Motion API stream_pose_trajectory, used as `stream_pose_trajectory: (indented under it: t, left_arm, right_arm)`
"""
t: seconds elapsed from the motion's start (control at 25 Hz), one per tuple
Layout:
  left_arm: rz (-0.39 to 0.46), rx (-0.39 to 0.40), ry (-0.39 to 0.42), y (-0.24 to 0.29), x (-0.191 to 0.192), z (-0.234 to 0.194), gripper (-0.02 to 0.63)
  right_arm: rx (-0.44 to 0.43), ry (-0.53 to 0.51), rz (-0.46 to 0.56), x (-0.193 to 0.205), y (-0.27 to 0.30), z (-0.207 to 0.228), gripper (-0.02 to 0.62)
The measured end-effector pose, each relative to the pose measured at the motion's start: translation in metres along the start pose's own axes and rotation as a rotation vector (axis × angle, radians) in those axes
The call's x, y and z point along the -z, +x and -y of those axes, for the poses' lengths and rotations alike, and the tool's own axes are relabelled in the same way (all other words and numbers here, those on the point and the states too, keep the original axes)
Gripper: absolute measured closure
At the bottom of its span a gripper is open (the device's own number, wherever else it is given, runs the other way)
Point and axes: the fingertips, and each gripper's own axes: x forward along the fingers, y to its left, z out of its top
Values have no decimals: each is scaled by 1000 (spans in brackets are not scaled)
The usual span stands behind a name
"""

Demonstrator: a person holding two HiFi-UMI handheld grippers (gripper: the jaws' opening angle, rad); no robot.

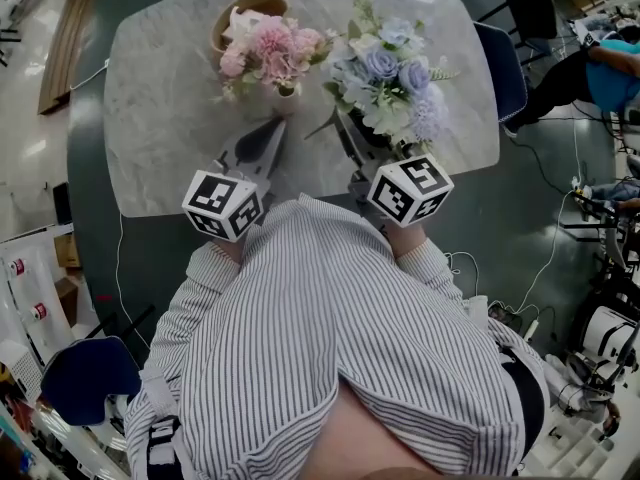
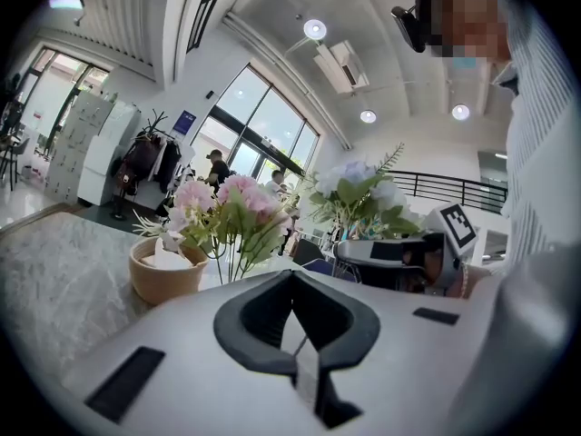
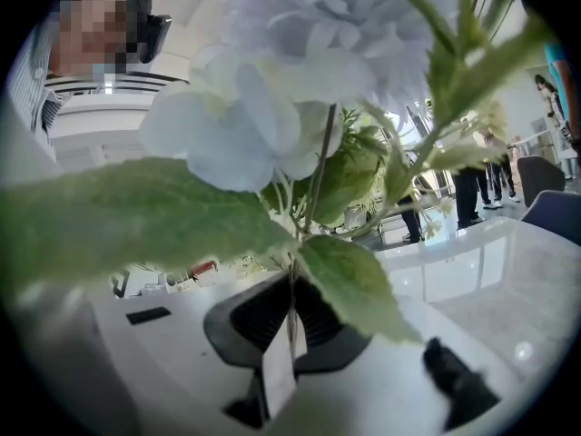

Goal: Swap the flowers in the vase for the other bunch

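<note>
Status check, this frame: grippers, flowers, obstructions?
Left gripper shut, empty. Right gripper shut on blue bunch stems. Pink bunch in vase. Tan bowl behind it, not blocking.

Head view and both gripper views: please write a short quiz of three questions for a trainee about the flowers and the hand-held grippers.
1. True or false: the right hand-held gripper is shut on the stems of the blue bunch.
2. What is between the jaws of the left hand-held gripper? A a cup; B nothing; C a bowl.
3. Which bunch stands on the table?
Key: 1 true; 2 B; 3 the pink bunch.
</note>
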Motion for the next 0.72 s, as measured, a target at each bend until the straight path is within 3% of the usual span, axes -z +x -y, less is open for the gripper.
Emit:
stream_pose_trajectory:
  t: [0.72]
  left_arm:
    - [-13, -18, -14, 5, 10, -2, 595]
  right_arm:
    - [16, -2, -13, 6, -2, 9, 566]
